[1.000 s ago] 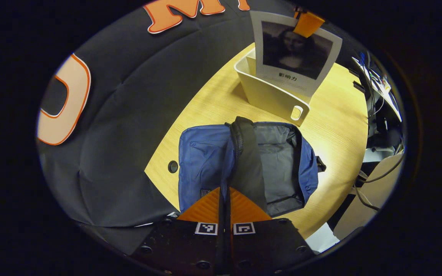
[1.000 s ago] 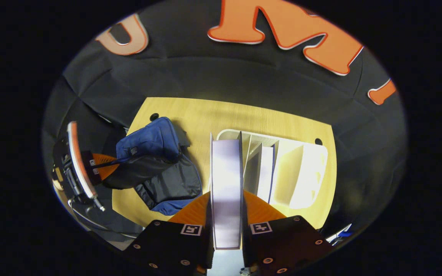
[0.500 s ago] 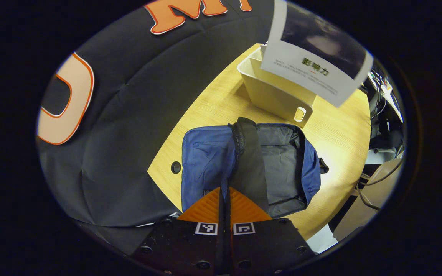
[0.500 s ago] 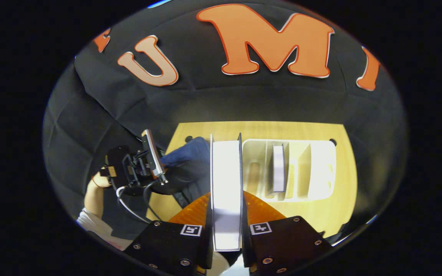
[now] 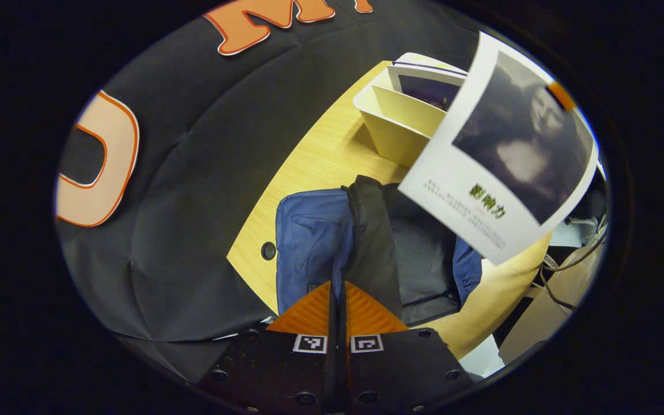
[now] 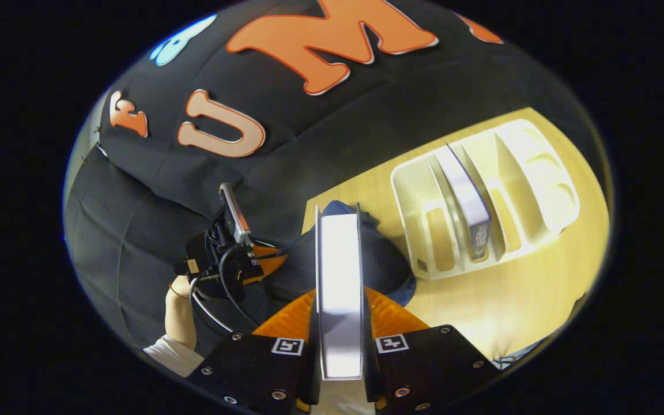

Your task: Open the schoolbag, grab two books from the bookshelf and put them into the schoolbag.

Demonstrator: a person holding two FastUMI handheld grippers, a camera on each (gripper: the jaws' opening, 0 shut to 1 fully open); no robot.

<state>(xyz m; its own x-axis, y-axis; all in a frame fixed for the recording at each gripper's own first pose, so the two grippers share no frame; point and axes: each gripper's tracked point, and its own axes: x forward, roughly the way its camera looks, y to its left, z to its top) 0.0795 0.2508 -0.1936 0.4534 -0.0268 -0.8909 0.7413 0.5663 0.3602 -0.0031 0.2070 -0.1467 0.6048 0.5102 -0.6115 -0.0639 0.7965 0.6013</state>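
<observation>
A blue schoolbag lies open on the wooden table. My left gripper is shut on the edge of its dark flap and holds it up. The first book, with a dark portrait on its white cover, hangs tilted over the bag's open mouth. In the right gripper view that book stands edge-on, and my right gripper is shut on it above the schoolbag. The cream bookshelf holds a second book upright in a middle slot. The left gripper is at the left.
A hand with a white sleeve carries the left gripper, with a cable hanging below it. A round hole is in the table beside the bag. Beyond the table's right edge are cables and equipment. Black cloth walls stand behind the table.
My right gripper has carried the book away from the bookshelf to above the open bag, tilting it. The left gripper keeps the flap raised and has hardly moved.
</observation>
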